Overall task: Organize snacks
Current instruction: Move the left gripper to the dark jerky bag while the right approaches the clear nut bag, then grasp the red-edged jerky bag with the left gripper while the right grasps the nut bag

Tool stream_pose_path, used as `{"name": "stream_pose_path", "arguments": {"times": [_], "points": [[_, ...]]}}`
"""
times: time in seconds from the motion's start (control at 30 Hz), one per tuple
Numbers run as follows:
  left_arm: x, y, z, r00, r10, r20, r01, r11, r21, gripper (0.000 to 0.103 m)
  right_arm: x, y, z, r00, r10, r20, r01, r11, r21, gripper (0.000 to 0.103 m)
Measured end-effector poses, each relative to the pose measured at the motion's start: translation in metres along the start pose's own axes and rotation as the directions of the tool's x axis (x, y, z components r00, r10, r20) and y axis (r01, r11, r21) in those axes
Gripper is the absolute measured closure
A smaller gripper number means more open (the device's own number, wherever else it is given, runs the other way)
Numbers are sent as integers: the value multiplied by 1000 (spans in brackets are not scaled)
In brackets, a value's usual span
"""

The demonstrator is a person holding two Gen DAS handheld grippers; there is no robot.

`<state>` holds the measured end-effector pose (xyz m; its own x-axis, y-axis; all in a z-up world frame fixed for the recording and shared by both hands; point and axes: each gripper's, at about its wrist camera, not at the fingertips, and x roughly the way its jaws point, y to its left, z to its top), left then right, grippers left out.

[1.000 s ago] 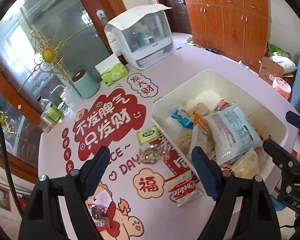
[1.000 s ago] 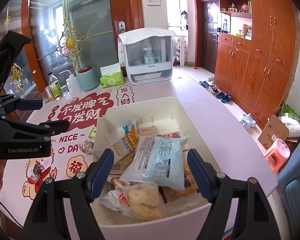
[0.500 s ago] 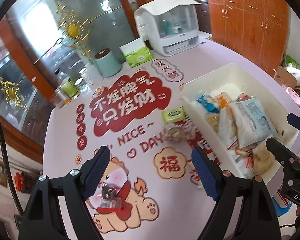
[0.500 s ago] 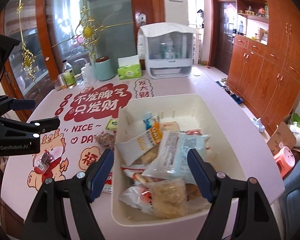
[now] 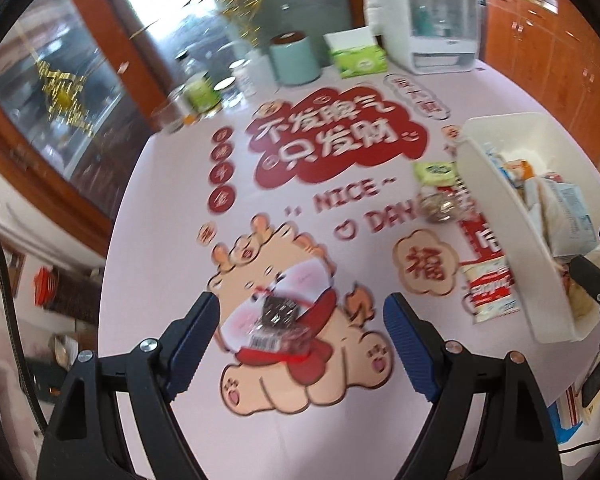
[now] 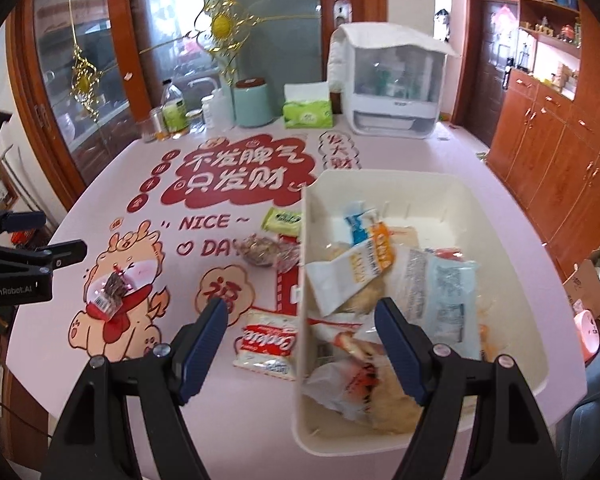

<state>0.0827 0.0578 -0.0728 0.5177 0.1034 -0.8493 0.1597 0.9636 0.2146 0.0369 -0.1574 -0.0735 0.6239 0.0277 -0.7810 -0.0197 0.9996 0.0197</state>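
Observation:
A small clear packet with a dark snack [image 5: 278, 320] lies on the dragon print of the pink table [image 5: 172, 200]. My left gripper [image 5: 302, 340] hovers above it, open, framing the packet without touching it. My right gripper [image 6: 300, 340] is open over the left wall of the white bin [image 6: 380, 178], which holds several snack bags. A red-and-white cookie pack [image 6: 268, 346], a clear nut bag [image 6: 260, 250] and a green packet [image 6: 282, 220] lie on the table left of the bin. The left gripper [image 6: 60, 236] also shows at the right wrist view's left edge.
A teal canister [image 6: 254, 102], green tissue box [image 6: 308, 112], white covered appliance [image 6: 392, 92] and bottles [image 6: 174, 110] stand along the table's far side. Wooden cabinets [image 6: 560, 140] line the right wall. The table's near edge runs just below both grippers.
My left gripper swung left and dropped toward the dark packet, which now sits between its fingers in view. My right gripper shifted left, from over the bin's middle to its left wall.

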Motion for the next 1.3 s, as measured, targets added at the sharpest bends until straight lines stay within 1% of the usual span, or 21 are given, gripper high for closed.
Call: {"name": "stream_pose_path", "arguments": {"times": [0.17, 0.27, 0.43, 0.6, 0.73, 0.87, 0.93, 1.07, 1.17, 1.3], "points": [[19, 33, -17, 999, 4, -47, -7, 998, -64, 20, 10, 21, 3, 999, 38, -27, -39, 999, -25, 27], [33, 49, -28, 996, -11, -88, 3, 995, -96, 20, 18, 38, 4, 998, 53, -40, -55, 997, -46, 27], [61, 65, -43, 986, -72, -150, 49, 987, -150, 20, 38, 63, 5, 995, 71, -65, -75, 995, -60, 27], [91, 62, -41, 977, -126, -173, 98, 983, -158, 20, 66, 83, 10, 997, 55, -62, -59, 996, -65, 27], [115, 56, -33, 971, -151, -184, 124, 981, -148, 20, 93, 97, 16, 999, -8, -35, 5, 997, -81, 27], [138, 49, -26, 962, -175, -208, 149, 980, -136, 20, 122, 104, 23, 996, -84, -18, 82, 992, -95, 27], [147, 47, -24, 958, -181, -221, 155, 980, -128, 20, 141, 104, 25, 990, -143, -15, 141, 984, -105, 27], [160, 46, -21, 953, -179, -242, 158, 982, -106, 20, 173, 99, 31, 971, -236, -31, 230, 966, -119, 27], [169, 45, -19, 949, -183, -257, 162, 982, -101, 20, 190, 93, 33, 961, -270, -55, 262, 957, -123, 27], [179, 44, -16, 943, -189, -273, 165, 980, -107, 20, 207, 83, 38, 959, -268, -96, 258, 960, -107, 27]]}}
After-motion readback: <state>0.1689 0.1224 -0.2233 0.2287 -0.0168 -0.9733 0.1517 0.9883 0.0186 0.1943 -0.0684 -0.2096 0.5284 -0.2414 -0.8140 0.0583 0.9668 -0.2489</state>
